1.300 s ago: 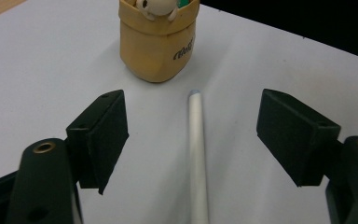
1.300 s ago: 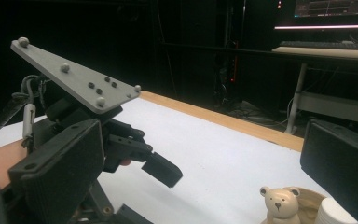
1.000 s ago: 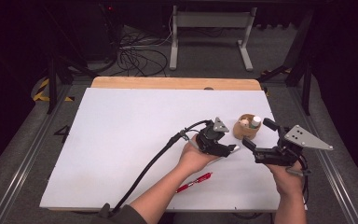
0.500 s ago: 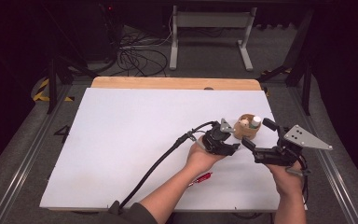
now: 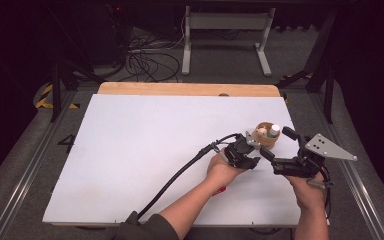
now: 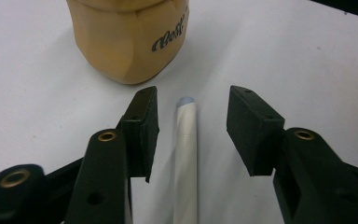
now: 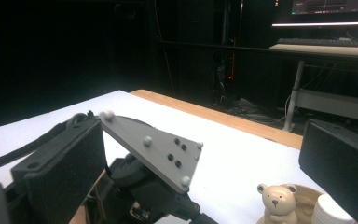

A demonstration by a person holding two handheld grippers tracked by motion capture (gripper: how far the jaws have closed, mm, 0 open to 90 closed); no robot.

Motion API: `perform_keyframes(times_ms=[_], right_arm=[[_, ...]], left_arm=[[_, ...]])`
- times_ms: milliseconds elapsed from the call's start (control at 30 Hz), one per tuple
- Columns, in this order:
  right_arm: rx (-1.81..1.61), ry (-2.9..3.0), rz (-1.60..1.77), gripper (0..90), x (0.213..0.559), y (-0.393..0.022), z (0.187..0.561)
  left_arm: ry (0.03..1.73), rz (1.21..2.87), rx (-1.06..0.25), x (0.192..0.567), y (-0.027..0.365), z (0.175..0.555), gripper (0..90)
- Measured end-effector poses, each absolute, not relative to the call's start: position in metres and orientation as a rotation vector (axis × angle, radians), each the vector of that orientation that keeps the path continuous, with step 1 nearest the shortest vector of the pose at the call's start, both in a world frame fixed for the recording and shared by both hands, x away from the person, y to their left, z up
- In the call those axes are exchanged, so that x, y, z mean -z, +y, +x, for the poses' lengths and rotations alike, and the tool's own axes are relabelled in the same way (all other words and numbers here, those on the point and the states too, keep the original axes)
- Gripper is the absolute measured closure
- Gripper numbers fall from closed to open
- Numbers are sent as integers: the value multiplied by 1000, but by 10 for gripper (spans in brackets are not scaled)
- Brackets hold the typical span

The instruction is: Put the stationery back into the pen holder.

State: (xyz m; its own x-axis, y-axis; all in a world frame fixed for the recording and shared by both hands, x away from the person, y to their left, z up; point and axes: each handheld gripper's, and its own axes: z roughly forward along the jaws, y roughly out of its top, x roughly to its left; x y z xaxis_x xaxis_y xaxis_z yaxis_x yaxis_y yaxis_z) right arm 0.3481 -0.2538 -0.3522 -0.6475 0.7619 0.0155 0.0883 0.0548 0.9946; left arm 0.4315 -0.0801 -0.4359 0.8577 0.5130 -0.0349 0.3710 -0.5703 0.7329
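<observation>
Pen (image 6: 186,154) just before wooden holder (image 6: 128,39)

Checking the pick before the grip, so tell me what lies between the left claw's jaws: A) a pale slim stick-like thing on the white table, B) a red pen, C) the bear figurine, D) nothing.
A: in the left gripper view the pale stick lies lengthwise between the left claw pads, untouched, near the wooden cup.

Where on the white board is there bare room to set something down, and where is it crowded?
The white board lies bare from its left edge to the left gripper, and along the wooden strip. It is crowded at the right: the wooden cup, a white pen between open fingers, and the right gripper.
</observation>
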Motion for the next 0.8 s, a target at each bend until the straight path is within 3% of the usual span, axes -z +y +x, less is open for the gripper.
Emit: perform_keyframes(times_ms=[500, 800], right_arm=[[-1637, 1820, 838, 10, 351, -253, 347], [-1636, 1821, 838, 12, 351, -251, 347]], left_arm=[[651, 2312, -196, 451, -85, 439, 662], [667, 2323, -238, 452, -87, 437, 725]])
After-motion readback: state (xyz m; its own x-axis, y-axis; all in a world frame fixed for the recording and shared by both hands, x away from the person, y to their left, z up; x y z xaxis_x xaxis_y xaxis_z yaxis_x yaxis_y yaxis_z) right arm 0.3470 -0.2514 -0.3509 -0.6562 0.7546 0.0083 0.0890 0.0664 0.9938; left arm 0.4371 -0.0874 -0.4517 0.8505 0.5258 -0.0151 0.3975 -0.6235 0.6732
